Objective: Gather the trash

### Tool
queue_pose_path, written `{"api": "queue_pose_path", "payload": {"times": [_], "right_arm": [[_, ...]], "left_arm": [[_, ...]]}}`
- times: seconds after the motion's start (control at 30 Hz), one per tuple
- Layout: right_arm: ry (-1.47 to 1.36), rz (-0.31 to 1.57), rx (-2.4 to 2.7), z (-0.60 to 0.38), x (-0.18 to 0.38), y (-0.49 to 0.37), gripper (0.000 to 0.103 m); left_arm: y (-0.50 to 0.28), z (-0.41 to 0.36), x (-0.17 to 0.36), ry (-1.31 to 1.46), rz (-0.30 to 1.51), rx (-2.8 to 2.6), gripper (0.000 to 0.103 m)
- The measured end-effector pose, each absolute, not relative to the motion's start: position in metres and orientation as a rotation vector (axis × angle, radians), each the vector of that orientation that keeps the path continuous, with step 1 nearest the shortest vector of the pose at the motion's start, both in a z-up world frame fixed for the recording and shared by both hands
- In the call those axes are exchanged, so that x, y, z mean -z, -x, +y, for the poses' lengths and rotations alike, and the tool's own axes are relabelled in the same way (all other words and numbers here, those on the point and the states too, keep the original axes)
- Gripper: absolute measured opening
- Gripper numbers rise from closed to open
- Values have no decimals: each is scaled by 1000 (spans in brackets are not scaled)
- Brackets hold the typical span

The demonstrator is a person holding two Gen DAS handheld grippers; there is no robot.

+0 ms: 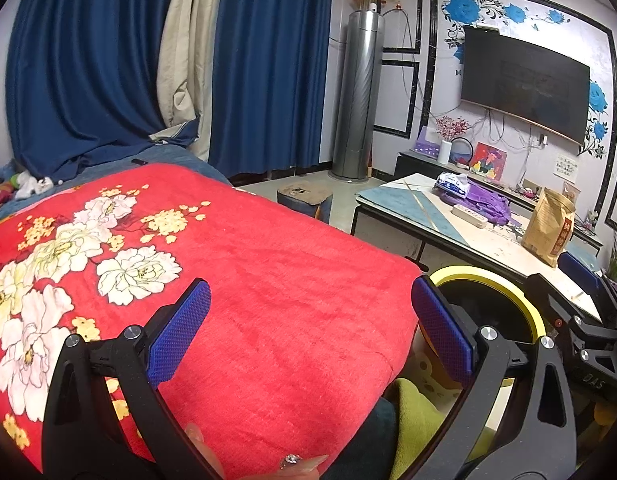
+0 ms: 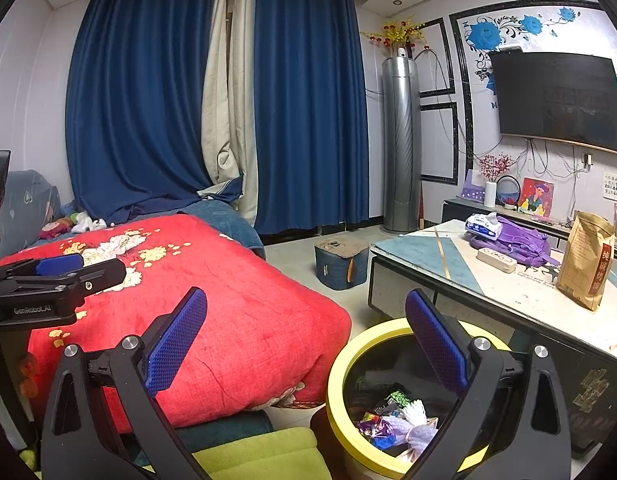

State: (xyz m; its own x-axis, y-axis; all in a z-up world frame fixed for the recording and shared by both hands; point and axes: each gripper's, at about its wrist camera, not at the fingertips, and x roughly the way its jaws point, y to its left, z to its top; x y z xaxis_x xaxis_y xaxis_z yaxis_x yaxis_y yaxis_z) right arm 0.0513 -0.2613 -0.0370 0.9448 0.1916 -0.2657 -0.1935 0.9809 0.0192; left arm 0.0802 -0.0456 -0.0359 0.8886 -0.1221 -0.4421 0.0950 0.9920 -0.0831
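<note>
Right wrist view shows the right gripper spread empty, yellow bin at five o'clock; the left gripper gapes empty over the red blanket. With no trash visible there, a grab likely snags fabric.

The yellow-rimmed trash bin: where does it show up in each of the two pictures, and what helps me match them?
Left wrist view: the yellow-rimmed trash bin sits at lower right, mostly hidden behind the tool's right finger, contents unseen.
Right wrist view: the bin sits at bottom centre-right, open, with wrappers inside.
Shared landmark: the red floral blanket, just left of the bin in both.
</note>
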Motion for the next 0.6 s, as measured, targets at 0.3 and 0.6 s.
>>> {"api": "queue_pose_path", "payload": {"times": [0.3, 0.6], "right_arm": [[9, 275, -207, -257, 35, -53, 97], [128, 426, -712, -99, 10, -100, 97]], "left_arm": [[-84, -41, 40, 96, 490, 96, 92], [-63, 154, 32, 216, 593, -460, 92]]}}
